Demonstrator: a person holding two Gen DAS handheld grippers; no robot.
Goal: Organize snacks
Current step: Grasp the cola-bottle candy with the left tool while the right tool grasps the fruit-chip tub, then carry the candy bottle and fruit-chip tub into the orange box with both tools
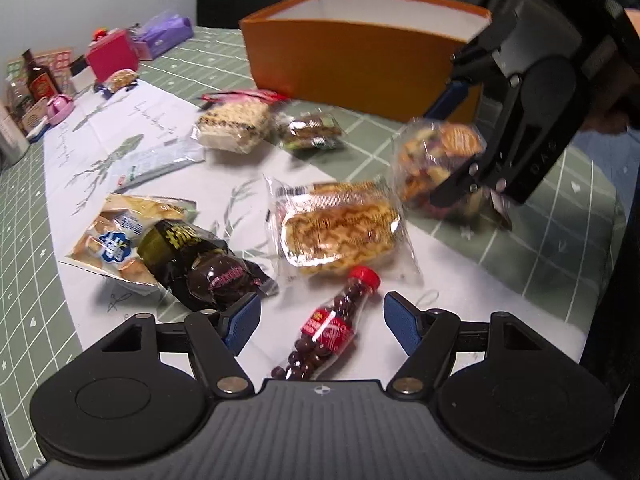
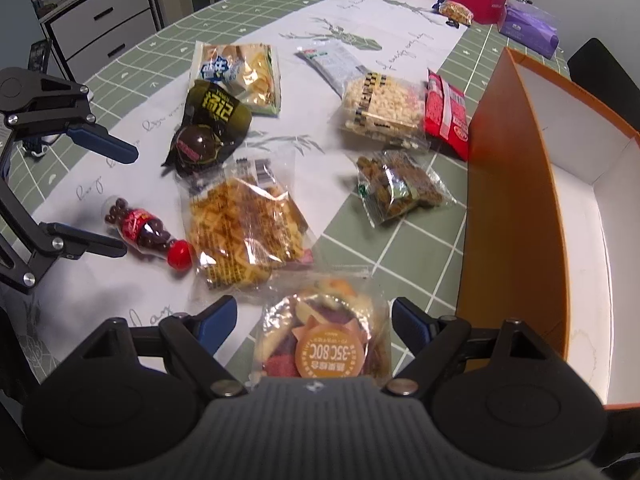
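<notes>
Both grippers are lining up for pickups, the left gripper point(image 1: 320, 326) spread around the candy bottle point(image 1: 326, 326) on the white runner, the right gripper point(image 2: 314, 328) spread astride the dried-fruit bag point(image 2: 324, 344) beside the orange box point(image 2: 516, 184); next each needs to pinch, then lift boxward.

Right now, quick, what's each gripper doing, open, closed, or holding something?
Left gripper: jaws open, straddling the small red-capped candy bottle, not gripping it.
Right gripper: jaws open around the clear bag of mixed dried fruit chips, not visibly pressing.
</notes>
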